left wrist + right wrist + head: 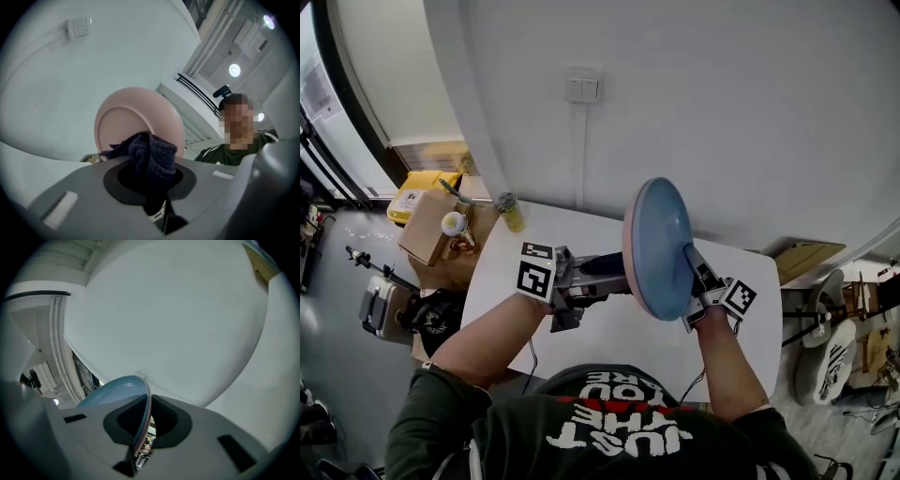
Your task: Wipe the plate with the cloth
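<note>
1. Shirt: print seen upside down; white "JUST" legible, red line unclear.
2. Plate: round, blue face, pink underside; upright on edge above white table, rim clamped in narrow jaws of right gripper.
3. Cloth: dark navy, knitted, bunched; pinched by left gripper at plate's pink side, contact unclear.

Dark shirt, lower centre of head view: white print, upside down, reads "JUST"; the red line above it is not clearly legible.
</note>
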